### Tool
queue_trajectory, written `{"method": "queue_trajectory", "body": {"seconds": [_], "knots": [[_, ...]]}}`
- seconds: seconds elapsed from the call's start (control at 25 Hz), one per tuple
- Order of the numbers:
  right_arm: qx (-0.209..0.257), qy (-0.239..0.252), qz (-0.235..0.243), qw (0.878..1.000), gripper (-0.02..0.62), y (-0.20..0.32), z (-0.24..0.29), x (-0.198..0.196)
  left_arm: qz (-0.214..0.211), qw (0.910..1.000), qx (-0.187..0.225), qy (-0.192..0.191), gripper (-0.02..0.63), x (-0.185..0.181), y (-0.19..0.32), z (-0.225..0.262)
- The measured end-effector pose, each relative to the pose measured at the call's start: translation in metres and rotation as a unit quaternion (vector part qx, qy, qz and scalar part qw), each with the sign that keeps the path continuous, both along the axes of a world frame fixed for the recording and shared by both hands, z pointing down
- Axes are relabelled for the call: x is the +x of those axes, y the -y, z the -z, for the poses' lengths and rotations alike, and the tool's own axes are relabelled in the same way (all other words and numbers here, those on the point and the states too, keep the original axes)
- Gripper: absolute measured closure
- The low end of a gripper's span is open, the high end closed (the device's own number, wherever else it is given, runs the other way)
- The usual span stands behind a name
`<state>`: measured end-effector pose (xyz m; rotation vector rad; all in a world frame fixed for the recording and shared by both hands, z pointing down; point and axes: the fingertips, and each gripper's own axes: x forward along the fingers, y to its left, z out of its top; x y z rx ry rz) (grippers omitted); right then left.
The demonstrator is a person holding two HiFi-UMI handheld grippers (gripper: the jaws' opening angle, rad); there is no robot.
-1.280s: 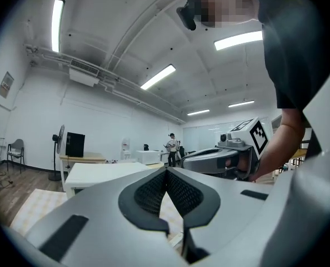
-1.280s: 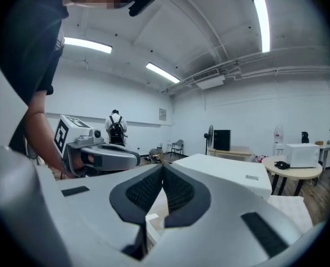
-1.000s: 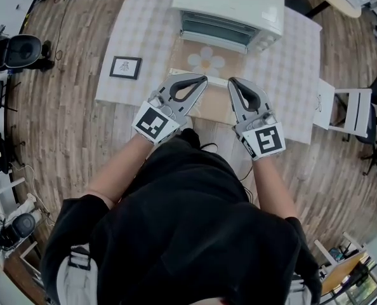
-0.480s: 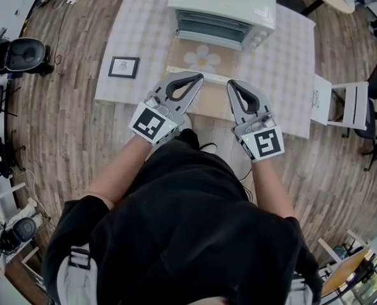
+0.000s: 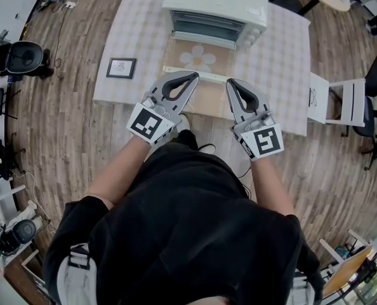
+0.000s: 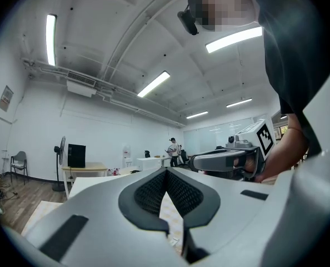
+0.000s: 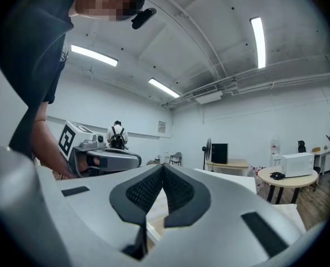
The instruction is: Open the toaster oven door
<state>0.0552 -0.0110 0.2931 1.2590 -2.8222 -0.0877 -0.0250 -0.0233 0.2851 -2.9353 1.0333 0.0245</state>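
1. Drawn slightly back since the earlier frame, left tool (image 5: 193, 75) and right tool (image 5: 230, 83) hovered side by side over the near edge, jaws closed, holding nothing;
2. the toaster oven (image 5: 217, 5) stood well beyond them, at the far edge of the checked surface (image 5: 280, 62).

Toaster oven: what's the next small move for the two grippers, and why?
Probably just draw both back. The toaster oven's door appears already folded down flat, its handle toward the person and the racks exposed. The left gripper and right gripper hover near that handle, tongs shut on nothing.
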Motion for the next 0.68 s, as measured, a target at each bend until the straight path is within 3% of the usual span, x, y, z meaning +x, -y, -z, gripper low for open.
{"method": "queue_trajectory", "body": {"seconds": [0.68], "knots": [[-0.004, 0.011, -0.001, 1.000, 0.577, -0.006, 0.000, 0.025, 0.025, 0.9996, -0.009, 0.004, 0.589, -0.003, -0.006, -0.009]]}}
